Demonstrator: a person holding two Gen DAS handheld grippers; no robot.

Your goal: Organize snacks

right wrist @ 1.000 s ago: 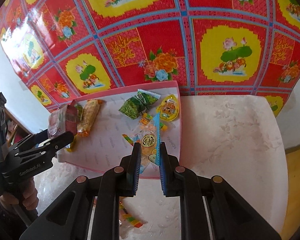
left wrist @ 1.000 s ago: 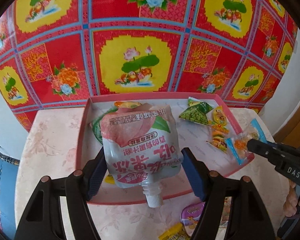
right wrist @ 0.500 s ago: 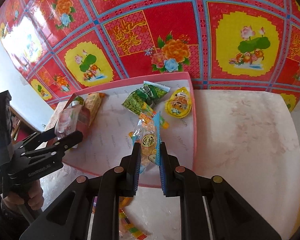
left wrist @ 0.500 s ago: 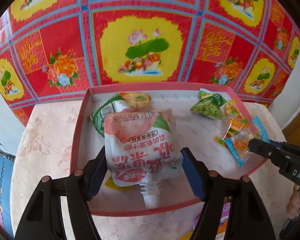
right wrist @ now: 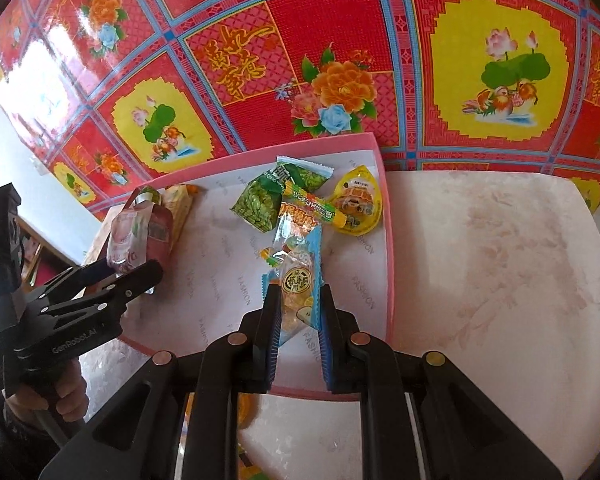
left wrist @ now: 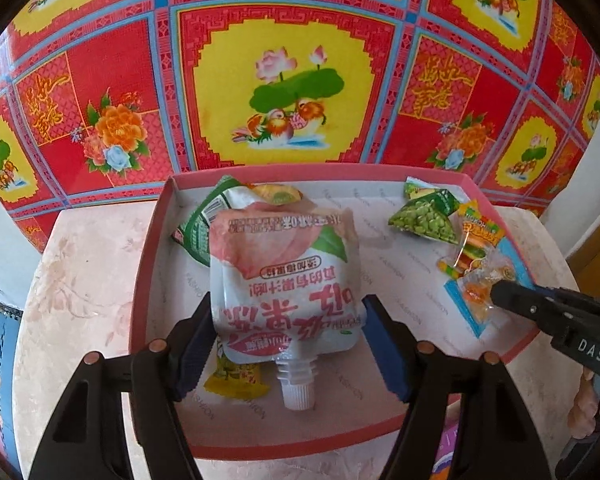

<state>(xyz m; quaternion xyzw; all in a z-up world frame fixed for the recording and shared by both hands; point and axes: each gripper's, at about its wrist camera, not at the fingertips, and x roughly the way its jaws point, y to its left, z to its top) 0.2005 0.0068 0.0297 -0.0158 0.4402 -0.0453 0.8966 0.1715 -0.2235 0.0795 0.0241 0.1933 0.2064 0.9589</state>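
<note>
Two hand-held grippers work over one pink tray (left wrist: 148, 264) that sits on a pale marbled table (right wrist: 500, 264), with a red, yellow and blue flowered cloth (left wrist: 284, 92) hanging behind at the far side. Largest of the snacks is the white and pink spouted drink pouch (left wrist: 288, 280), gripped by its lower sides in the left gripper (left wrist: 288, 344), whose jaws stand wide with both blue pads pressed against the pouch; it hangs spout toward the camera over the left part of the tray, above a green packet (left wrist: 196, 232) and a yellow packet (left wrist: 236, 376) lying on the tray floor. At the far right of the tray lie a green pea packet (right wrist: 260, 204), a yellow jelly cup (right wrist: 358, 200) just beside the right wall, and a long green and yellow candy stick (right wrist: 312, 208) across them. Nearer, the right gripper (right wrist: 296, 320) is nearly closed, its narrow jaws clamped on a clear blue-edged candy bag (right wrist: 298, 284) with a round gold label, held over the near right part of the tray and touching the pile of small sweets beyond it. A hand (right wrist: 48, 396) grips the left tool's handle at the lower left of the right wrist view.
</note>
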